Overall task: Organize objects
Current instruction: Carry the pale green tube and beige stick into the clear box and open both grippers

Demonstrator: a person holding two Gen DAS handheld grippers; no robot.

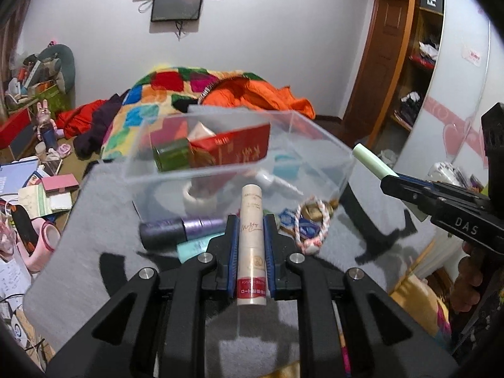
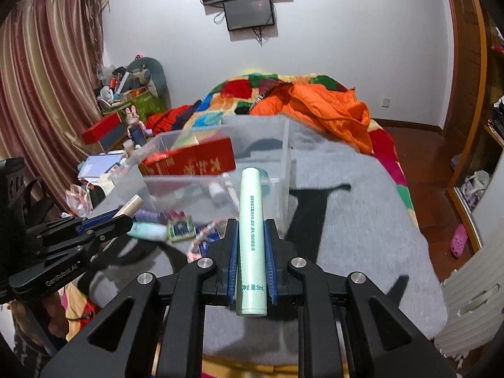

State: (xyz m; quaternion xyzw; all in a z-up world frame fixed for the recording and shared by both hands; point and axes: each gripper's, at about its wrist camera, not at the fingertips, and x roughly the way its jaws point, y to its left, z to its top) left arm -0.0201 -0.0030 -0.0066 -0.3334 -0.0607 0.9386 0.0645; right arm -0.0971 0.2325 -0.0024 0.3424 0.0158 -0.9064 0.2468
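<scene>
Left wrist view: our left gripper (image 1: 251,220) is clamped on a beige tube (image 1: 251,245), held just in front of the clear bin (image 1: 318,132) on the grey blanket (image 1: 104,220). Right wrist view: our right gripper (image 2: 251,225) squeezes a mint-green tube (image 2: 251,239), also near that bin.

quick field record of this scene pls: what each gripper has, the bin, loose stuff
left gripper: shut on cream cylindrical tube with red band
right gripper: shut on pale green cylindrical tube
bin: clear plastic box on grey blanket, holds red carton
loose in front of the bin: purple tube, braided cord ring
</scene>
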